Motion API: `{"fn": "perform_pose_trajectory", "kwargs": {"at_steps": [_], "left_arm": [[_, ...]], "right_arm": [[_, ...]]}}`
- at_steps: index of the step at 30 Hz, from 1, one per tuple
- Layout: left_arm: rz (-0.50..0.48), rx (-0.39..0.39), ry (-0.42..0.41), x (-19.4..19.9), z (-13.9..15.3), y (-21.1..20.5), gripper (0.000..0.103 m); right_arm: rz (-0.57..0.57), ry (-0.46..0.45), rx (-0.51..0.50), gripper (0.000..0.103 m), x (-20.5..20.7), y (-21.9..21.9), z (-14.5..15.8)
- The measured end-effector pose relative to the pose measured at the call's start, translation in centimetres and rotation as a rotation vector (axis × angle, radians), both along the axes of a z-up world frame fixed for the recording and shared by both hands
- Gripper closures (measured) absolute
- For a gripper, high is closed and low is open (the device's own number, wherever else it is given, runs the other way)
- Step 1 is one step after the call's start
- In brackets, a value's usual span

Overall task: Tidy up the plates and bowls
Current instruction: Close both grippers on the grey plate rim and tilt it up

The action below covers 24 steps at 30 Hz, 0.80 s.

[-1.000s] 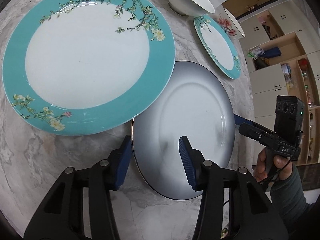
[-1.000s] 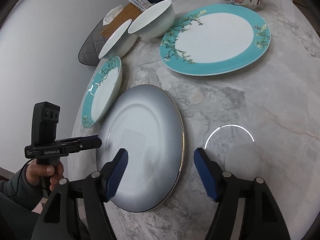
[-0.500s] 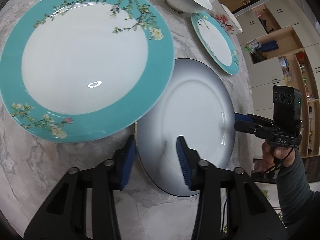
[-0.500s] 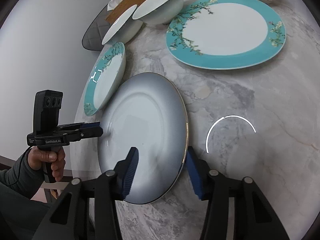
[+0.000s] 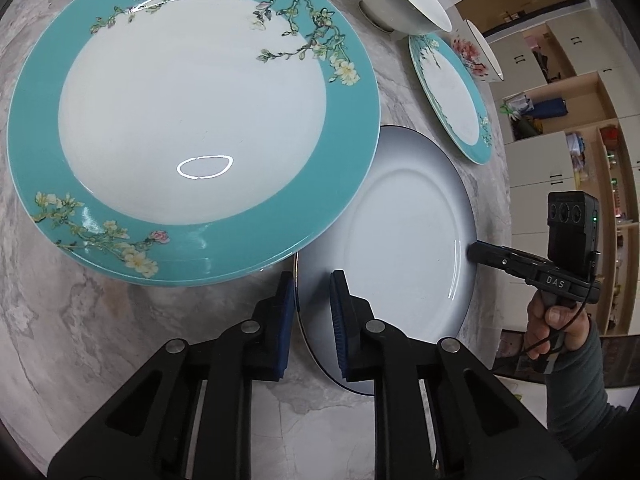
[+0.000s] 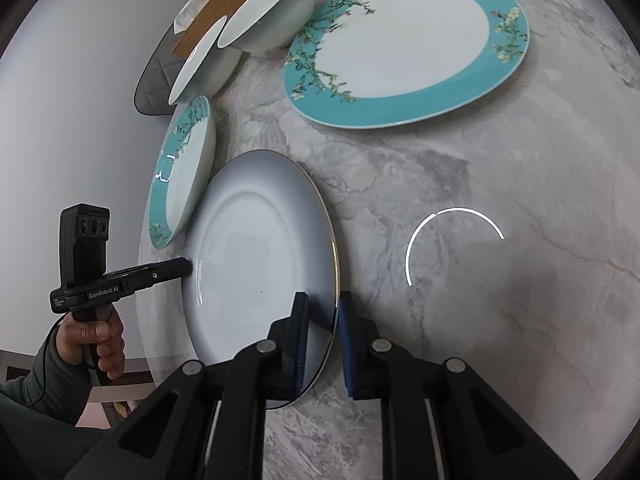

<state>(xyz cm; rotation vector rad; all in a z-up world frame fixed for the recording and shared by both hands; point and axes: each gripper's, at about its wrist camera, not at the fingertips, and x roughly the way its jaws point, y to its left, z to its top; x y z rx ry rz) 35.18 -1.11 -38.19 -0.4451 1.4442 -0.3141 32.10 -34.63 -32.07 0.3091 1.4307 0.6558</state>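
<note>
Both pairs of jaws have just been closing onto opposite edges of the grey plate [image 5: 400, 248], which a second ago lay between them ungripped.

From the left wrist, the left gripper [image 5: 312, 304] now pinches the plate's near rim, one blue pad under the edge and one on the upper face. At the far rim the right gripper [image 5: 474, 250] bites the same plate, held by a hand [image 5: 556, 326] in a dark sleeve. Part of the plate's edge is tucked under the large teal plate [image 5: 192, 120], so a two-sided hold probably serves to draw it out level rather than drag it. A small teal plate [image 5: 452, 92] and a white bowl [image 5: 396, 4] sit beyond on the marble table [image 5: 60, 340].

From the right wrist, the right gripper [image 6: 322, 320] is clamped narrow on the gilt rim nearest the camera, while the left gripper [image 6: 186, 268] grips the opposite side. Here the grey plate [image 6: 256, 256] lies just beside the small teal plate [image 6: 180, 172], apparently touching it, with two white bowls [image 6: 268, 12] behind.
</note>
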Motion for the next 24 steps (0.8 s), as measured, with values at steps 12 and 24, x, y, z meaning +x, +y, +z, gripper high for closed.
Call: {"fn": "perform_pose_trajectory", "kwargs": {"at_steps": [12, 24], "left_arm": [[-0.008, -0.011, -0.016, -2.2, 1.6, -0.7, 0.089], [-0.038, -0.036, 0.001, -7.5, 5.3, 0.4, 0.090]], "right_arm": [[-0.016, -0.006, -0.033, 0.086, -2.1, 0.3, 1.5], [-0.087, 0.011, -0.033, 0.086, -8.3, 1.7, 4.8]]}}
